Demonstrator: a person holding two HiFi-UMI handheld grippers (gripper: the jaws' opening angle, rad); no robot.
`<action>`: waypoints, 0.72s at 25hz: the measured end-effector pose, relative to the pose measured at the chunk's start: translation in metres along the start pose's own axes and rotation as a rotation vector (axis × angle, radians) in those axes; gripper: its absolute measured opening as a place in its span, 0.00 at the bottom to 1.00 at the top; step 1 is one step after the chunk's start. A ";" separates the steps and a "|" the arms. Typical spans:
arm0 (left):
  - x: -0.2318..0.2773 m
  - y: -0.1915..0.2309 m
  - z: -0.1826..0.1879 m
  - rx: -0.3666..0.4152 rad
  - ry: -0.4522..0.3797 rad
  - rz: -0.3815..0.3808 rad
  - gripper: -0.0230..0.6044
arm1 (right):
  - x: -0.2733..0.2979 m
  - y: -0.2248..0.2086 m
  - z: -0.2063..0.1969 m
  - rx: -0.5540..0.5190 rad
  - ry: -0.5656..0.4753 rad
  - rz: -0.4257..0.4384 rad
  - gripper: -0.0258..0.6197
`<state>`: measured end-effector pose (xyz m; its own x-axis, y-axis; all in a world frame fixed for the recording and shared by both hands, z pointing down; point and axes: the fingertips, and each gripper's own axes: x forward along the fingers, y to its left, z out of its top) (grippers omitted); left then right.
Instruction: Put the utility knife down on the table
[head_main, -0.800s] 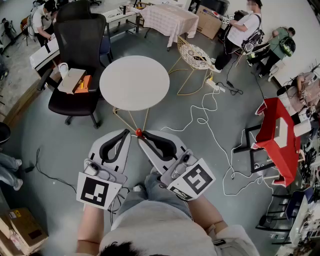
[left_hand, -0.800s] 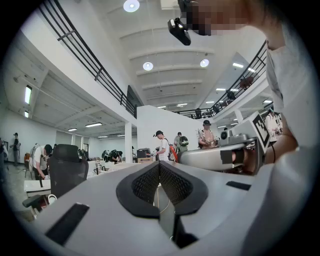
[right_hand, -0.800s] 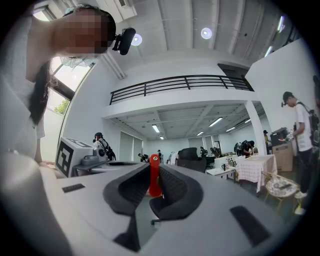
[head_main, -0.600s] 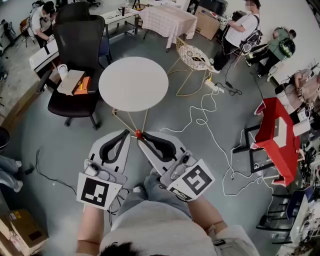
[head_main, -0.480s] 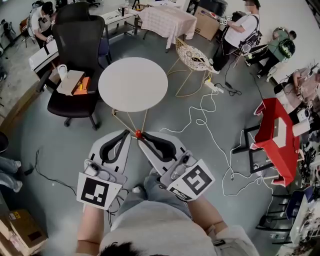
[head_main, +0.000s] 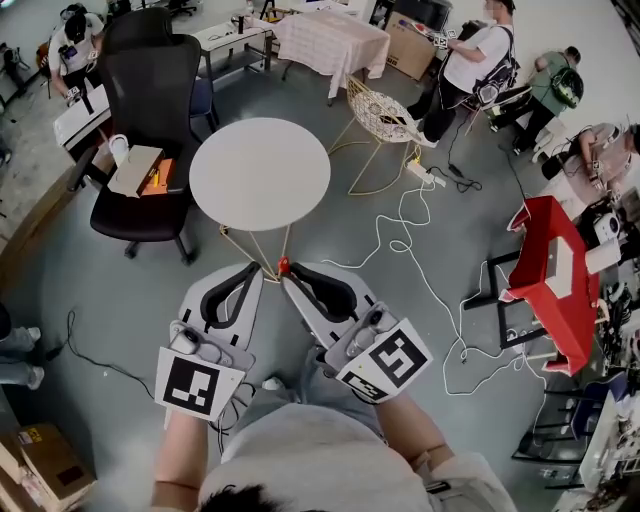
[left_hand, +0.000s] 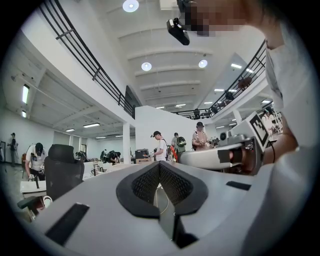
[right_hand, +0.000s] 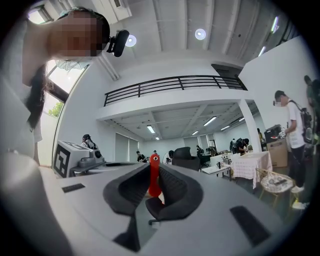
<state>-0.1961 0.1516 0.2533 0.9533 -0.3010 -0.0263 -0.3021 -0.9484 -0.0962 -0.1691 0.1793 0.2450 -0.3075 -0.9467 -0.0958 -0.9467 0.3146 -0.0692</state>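
Note:
A red utility knife (head_main: 283, 266) (right_hand: 154, 176) stands upright between the pads of my right gripper (head_main: 288, 272) (right_hand: 154, 189), which is shut on it; its rounded red end pokes above the pads. My left gripper (head_main: 251, 269) (left_hand: 160, 186) is close beside it on the left, shut, with nothing showing between its pads. Both are held above the grey floor, just short of the near edge of a round white table (head_main: 260, 172) with thin gold legs. The tabletop is bare.
A black office chair (head_main: 150, 110) carrying a cardboard box (head_main: 135, 170) stands left of the table. A gold wire chair (head_main: 385, 112) is at its right. White cables (head_main: 415, 245) trail across the floor. A red stand (head_main: 548, 270) is at the right; people work at the back.
The table has drifted slightly left and down in the head view, a little nearer the gripper tips. Both grippers keep their pose and the knife stays held.

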 end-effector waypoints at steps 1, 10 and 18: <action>0.006 0.001 -0.002 -0.001 0.006 0.003 0.05 | 0.000 -0.007 0.000 0.001 -0.001 0.000 0.13; 0.102 0.007 -0.004 0.000 -0.001 0.085 0.05 | 0.004 -0.105 0.007 -0.016 0.007 0.069 0.13; 0.192 0.006 -0.004 -0.010 0.005 0.189 0.05 | 0.004 -0.199 0.016 -0.010 0.019 0.170 0.13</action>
<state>-0.0147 0.0878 0.2515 0.8797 -0.4740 -0.0381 -0.4755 -0.8760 -0.0800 0.0192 0.1141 0.2421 -0.4653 -0.8809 -0.0869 -0.8816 0.4700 -0.0433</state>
